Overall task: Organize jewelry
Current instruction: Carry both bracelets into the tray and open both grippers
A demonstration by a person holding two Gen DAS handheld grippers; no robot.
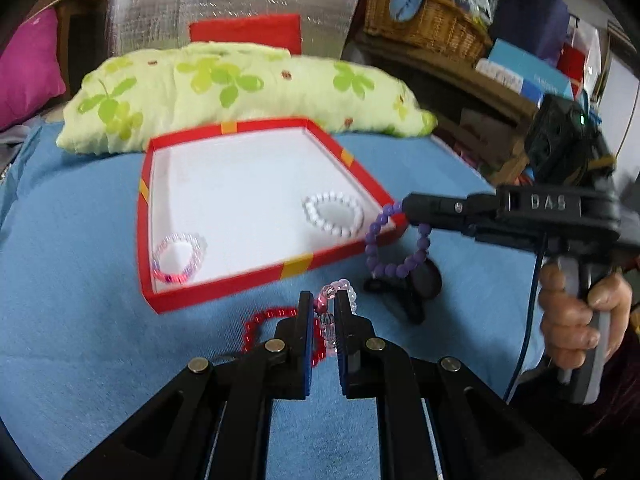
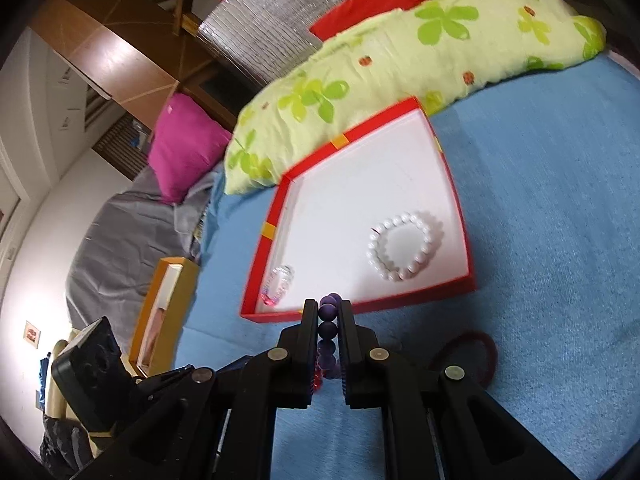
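An open red box (image 1: pixel 224 281) with a white floor lies on the blue cloth. In it are a white pearl bracelet (image 1: pixel 334 215) and a pink clear bracelet (image 1: pixel 178 257). My left gripper (image 1: pixel 325 301) is shut on a pink and clear bead bracelet (image 1: pixel 329 292), just above a red bead bracelet (image 1: pixel 252 330) on the cloth. My right gripper (image 1: pixel 404 210) is shut on a purple bead bracelet (image 1: pixel 372 246), which hangs at the box's near right corner. The right wrist view shows that gripper (image 2: pixel 328 307) pinching the purple beads (image 2: pixel 328 327) in front of the box (image 2: pixel 420 297), with the pearl bracelet (image 2: pixel 404 249) beyond.
A green flowered pillow (image 1: pixel 240 84) lies behind the box. A dark round object (image 1: pixel 424 285) rests on the cloth under the purple bracelet. A dark red ring (image 2: pixel 490 354) lies to the right of my right gripper. An orange box (image 2: pixel 160 312) stands at the bed's left edge.
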